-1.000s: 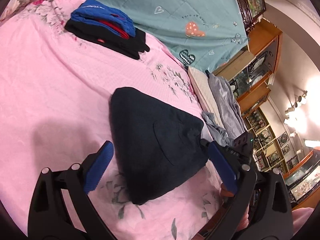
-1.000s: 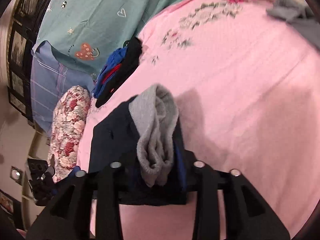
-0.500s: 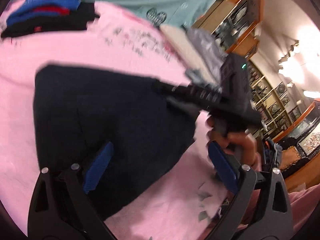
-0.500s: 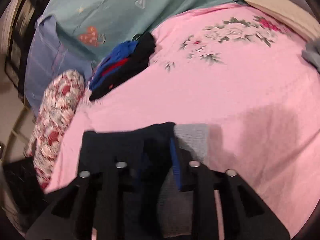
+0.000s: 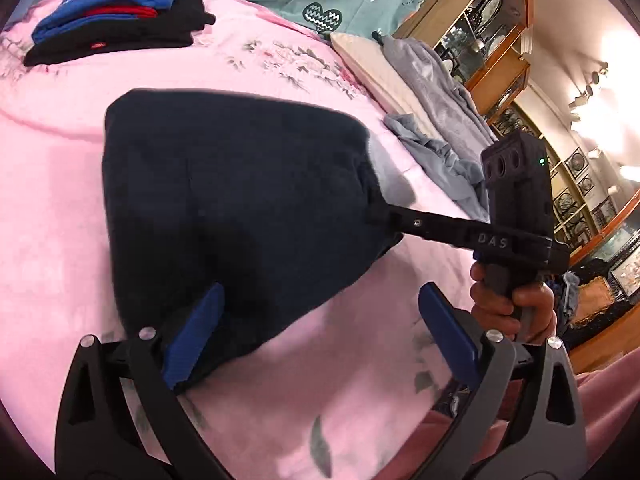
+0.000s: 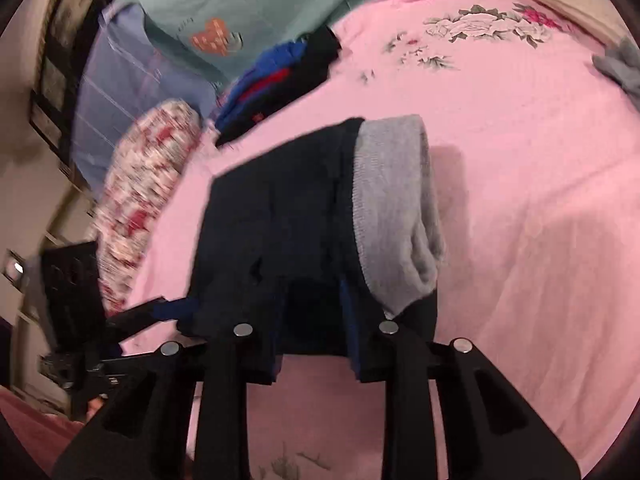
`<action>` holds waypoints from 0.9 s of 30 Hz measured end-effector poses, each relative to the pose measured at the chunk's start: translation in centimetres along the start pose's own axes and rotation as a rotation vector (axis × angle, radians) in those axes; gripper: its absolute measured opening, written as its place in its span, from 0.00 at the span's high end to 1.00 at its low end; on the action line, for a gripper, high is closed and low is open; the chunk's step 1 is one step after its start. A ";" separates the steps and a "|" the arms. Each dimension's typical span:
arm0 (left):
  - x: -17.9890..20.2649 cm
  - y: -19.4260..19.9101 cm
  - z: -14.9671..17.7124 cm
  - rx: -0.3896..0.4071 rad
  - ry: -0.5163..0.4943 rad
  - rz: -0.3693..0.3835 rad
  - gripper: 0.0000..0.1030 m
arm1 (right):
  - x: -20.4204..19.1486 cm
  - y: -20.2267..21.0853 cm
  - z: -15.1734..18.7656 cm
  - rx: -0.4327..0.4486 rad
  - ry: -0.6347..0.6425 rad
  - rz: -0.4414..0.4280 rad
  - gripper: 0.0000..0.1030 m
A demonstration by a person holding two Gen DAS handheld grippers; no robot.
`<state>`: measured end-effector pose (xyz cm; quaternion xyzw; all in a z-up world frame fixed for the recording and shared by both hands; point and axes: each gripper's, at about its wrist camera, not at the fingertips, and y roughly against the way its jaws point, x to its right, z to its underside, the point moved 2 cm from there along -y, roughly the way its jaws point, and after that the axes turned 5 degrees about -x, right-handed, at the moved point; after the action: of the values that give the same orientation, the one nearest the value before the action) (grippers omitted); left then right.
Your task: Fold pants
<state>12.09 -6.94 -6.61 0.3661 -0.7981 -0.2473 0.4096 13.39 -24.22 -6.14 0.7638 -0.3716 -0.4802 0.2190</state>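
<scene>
From the left wrist camera, the folded dark navy fleece pants (image 5: 236,204) lie on the pink flowered bedsheet (image 5: 52,184), near its front edge. The left gripper (image 5: 316,332) has its jaws wide apart and holds nothing; one blue pad sits just above the bundle's near corner. The right gripper (image 5: 384,216), held in a person's hand (image 5: 516,308), pinches the bundle's right edge. To do this step well, I would judge that the left jaws should straddle the near corner fully before closing, so every layer is caught and the fold stays square. Counted here: one pair of pants in hand, one stack of folded blue, red and black clothes (image 5: 116,20) at the far side, one crumpled grey garment (image 5: 440,148) to the right.

From the right wrist camera, the right gripper's jaws are drawn narrow onto the navy cloth, beside the grey ribbed waistband (image 6: 396,216). One floral bolster pillow (image 6: 144,200) lies left, and the same stack beyond.
</scene>
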 end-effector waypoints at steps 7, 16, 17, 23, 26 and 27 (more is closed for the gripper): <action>-0.7 3.0 -6.8 0.122 -0.048 0.001 0.04 | -2.8 2.6 -2.7 0.123 0.072 -0.036 0.63; -6.7 -1.8 -9.9 -0.012 0.116 -0.161 0.04 | -1.7 1.4 -2.8 0.137 0.045 0.122 0.57; -6.2 -0.9 -10.0 0.008 0.109 -0.166 0.04 | -3.0 2.1 -2.5 0.159 0.101 0.123 0.57; -6.0 4.7 -7.1 0.072 0.142 -0.279 0.03 | -9.7 1.6 0.7 0.113 0.428 0.066 0.55; -7.9 5.3 -5.1 0.042 0.190 -0.373 0.03 | -12.0 -0.4 2.0 0.064 0.541 0.068 0.53; -8.3 5.1 -4.5 0.028 0.208 -0.394 0.03 | -12.6 -1.0 2.3 0.052 0.571 0.084 0.52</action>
<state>17.16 2.30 -4.58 0.5441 -0.6681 -0.2722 0.4283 8.36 -13.70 -0.66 0.8573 -0.3385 -0.2266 0.3148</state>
